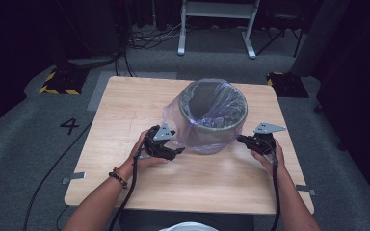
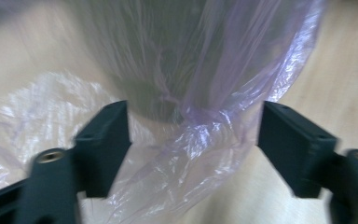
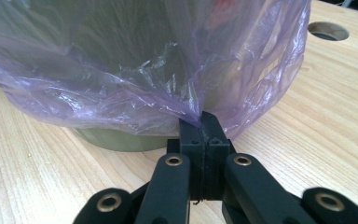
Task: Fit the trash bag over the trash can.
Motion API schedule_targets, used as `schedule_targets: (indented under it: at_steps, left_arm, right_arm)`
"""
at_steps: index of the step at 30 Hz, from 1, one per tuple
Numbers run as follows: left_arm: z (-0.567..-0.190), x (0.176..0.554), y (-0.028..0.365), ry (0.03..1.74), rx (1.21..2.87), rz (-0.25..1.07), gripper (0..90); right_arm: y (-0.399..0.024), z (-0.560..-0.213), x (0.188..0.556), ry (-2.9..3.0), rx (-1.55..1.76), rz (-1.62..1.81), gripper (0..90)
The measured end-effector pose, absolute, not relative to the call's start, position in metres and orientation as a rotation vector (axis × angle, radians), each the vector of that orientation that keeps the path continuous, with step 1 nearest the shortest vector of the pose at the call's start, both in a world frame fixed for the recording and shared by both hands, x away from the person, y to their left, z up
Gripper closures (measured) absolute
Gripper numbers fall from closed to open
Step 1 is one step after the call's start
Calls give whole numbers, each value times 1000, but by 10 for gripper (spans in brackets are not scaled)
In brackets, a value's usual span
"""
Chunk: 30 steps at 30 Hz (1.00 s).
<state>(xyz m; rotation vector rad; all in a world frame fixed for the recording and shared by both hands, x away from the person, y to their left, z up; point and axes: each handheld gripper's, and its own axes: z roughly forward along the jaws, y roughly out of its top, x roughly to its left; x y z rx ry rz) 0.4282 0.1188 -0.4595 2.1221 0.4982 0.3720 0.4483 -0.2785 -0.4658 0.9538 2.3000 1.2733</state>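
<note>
Bag [image 3: 135,88]: right gripper [image 3: 204,122] pinches hem low; left gripper [image 2: 193,140] spread.

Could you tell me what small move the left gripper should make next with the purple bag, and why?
Probably close the left gripper on the loose film of the purple bag that lies between its open jaws. The right gripper is already shut on the bag's hem on the other side of the bin, so a matching grip would let both sides be drawn down evenly.
</note>
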Motion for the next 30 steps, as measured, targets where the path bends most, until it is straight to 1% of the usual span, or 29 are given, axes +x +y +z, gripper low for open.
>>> schedule_targets:
  at_steps: [1,2,5,9,12,14,16,22,26,30]
  left_arm:
    - [-455,424,123,491,2104,374,163]
    - [-452,420,126,481,2091,375,158]
    - [-443,409,136,443,2050,353,156]
    - [-436,398,142,439,2062,382,159]
    - [-433,394,146,445,2060,375,160]
    - [-434,392,150,454,2073,380,159]
    - [-437,391,154,477,2103,402,158]
    - [-454,388,172,536,2136,374,157]
    - [-468,388,181,596,2177,338,158]
    - [-480,386,186,631,2198,313,158]
  right_arm:
    - [-280,-465,447,2293,951,1285,887]
    - [-281,-463,446,2284,954,1294,873]
    - [-285,-458,442,2276,951,1302,852]
    - [-295,-450,436,2234,958,1346,843]
    - [-300,-443,430,2211,952,1366,802]
    - [-302,-438,426,2202,937,1370,724]
    - [-305,-434,424,2189,944,1377,569]
    - [-312,-422,416,2138,945,1397,383]
    - [-314,-418,411,2123,935,1389,325]
    - [-314,-417,410,2128,926,1384,313]
